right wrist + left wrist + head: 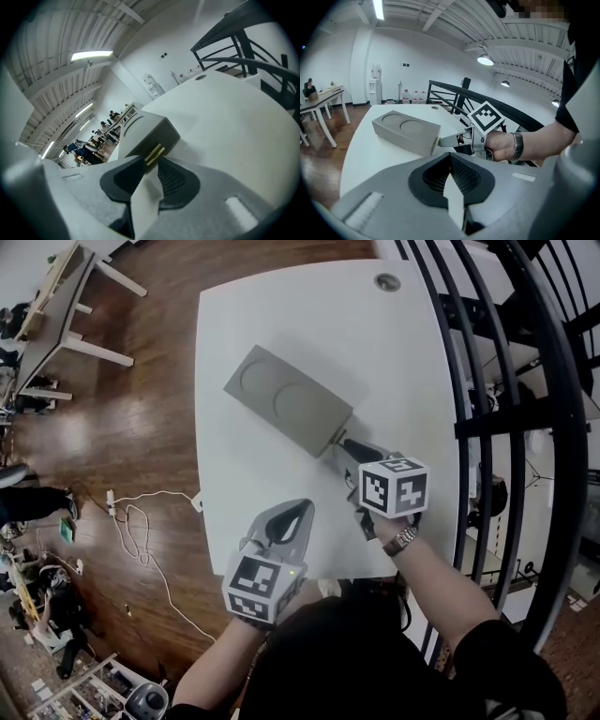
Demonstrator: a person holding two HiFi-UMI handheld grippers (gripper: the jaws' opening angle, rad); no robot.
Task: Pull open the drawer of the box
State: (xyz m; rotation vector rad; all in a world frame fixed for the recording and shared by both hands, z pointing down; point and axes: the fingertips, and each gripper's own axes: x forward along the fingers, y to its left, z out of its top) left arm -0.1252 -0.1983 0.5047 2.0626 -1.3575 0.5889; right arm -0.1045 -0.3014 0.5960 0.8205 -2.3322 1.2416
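**Light box, small brass pull**

The white surface [403,371] is smooth and bare. Near its middle lies the grey box [286,397], a matte, stiff block with two round recesses on top, and it looks light enough to slide when tugged. The left tool [302,506] hovers closed and empty, well short of it. The right tool [341,442] appears pinched closed on the thin brass pull [154,153] at the box's near end. That is the one sensible hold, small and probably slippery.

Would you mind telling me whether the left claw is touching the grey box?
No, in the head view the left claw sits over the white table, clearly apart from the grey box.
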